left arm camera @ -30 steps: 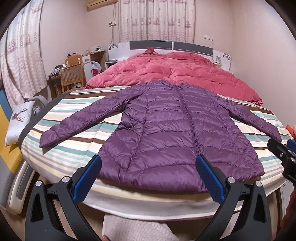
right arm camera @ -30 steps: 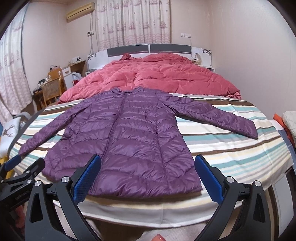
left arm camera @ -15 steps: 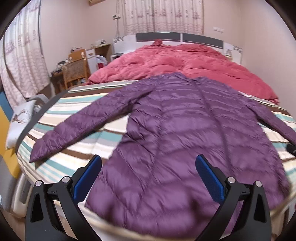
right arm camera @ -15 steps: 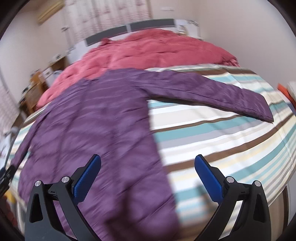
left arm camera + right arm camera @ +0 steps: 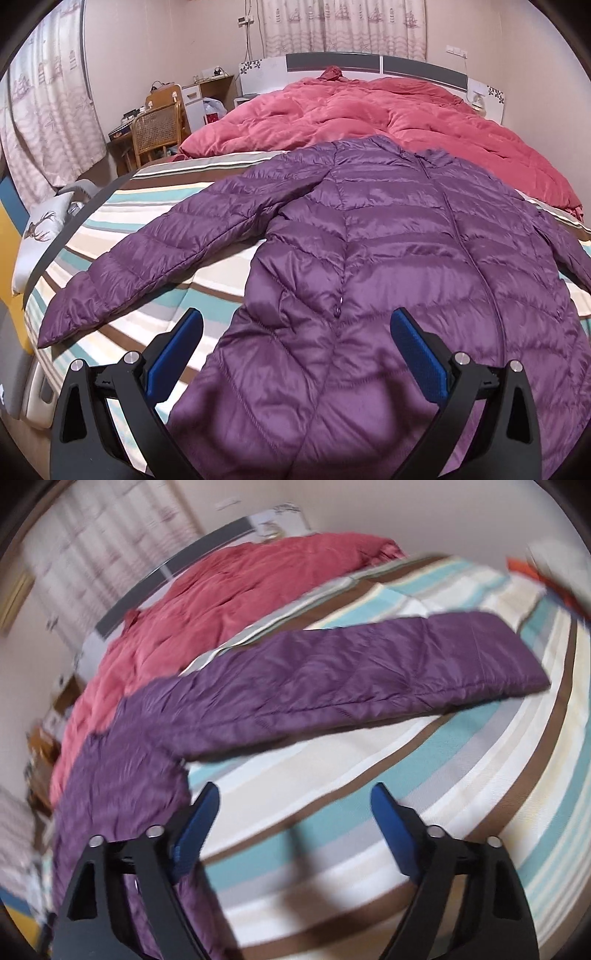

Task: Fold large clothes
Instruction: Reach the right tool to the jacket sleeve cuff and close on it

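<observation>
A long purple quilted down coat (image 5: 369,258) lies flat, front up with its zip closed, on the striped brown, teal and cream bedspread (image 5: 155,206), collar toward the rumpled red duvet (image 5: 369,110) at the headboard end and both sleeves spread outward. The left gripper (image 5: 295,350) hovers low over the coat's lower body with its blue-padded jaws wide apart and holding nothing; the coat's left sleeve (image 5: 166,258) lies ahead and to its left, running diagonally down to a cuff near the bed edge. The right gripper (image 5: 293,823), in a blurred view, also stands wide and empty, above bare stripes just beside the coat's side seam, with the coat's right sleeve (image 5: 369,679) stretched crosswise ahead of it, cuff at the far right. Each sleeve's long axis runs away from the body, so the likely first fold, sleeve over torso, seems to fall to the gripper on that side, and the right one looks nearer to its sleeve
</observation>
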{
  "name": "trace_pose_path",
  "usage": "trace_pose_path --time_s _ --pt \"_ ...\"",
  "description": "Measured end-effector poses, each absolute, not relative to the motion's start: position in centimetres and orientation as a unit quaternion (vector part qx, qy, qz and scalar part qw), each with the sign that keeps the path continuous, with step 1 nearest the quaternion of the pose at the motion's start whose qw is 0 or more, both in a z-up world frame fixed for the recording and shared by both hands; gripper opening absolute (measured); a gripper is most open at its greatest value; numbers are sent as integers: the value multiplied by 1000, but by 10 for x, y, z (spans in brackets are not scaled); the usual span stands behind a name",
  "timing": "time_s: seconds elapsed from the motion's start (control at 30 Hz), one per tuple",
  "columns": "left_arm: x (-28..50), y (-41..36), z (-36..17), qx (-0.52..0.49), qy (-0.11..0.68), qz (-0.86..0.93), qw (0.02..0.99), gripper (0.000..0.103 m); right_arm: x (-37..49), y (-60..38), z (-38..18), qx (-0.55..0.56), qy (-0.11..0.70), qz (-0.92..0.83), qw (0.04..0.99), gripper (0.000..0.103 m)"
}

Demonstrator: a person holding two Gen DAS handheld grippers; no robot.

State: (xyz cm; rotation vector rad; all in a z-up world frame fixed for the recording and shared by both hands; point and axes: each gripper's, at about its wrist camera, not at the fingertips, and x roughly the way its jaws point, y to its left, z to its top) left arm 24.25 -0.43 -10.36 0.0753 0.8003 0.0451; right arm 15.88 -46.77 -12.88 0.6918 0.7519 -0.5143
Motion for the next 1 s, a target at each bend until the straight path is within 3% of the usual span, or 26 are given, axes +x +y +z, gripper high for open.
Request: trace_pose_path --time_s 0.07,0.27,0.67,0.8,0.9,0.97,1.0 --pt "251 -3 -109 38 391 26 919 101 157 -483 -137 369 344 -246 828 67" --pt "265 3 -125 42 404 40 913 101 144 -529 -162 488 287 -266 780 55" --pt "281 12 -140 43 417 63 906 101 134 -578 -170 545 205 -320 747 51" --pt "286 14 -140 47 417 74 905 101 129 -592 -175 553 193 -330 740 44" --pt "288 18 -144 43 421 76 903 101 127 -597 -177 551 190 -338 739 36" --pt "288 18 -148 42 427 77 900 101 128 -600 -178 542 196 -348 739 23" --pt "288 18 -150 43 428 79 899 101 129 -602 -178 532 205 -353 742 21"
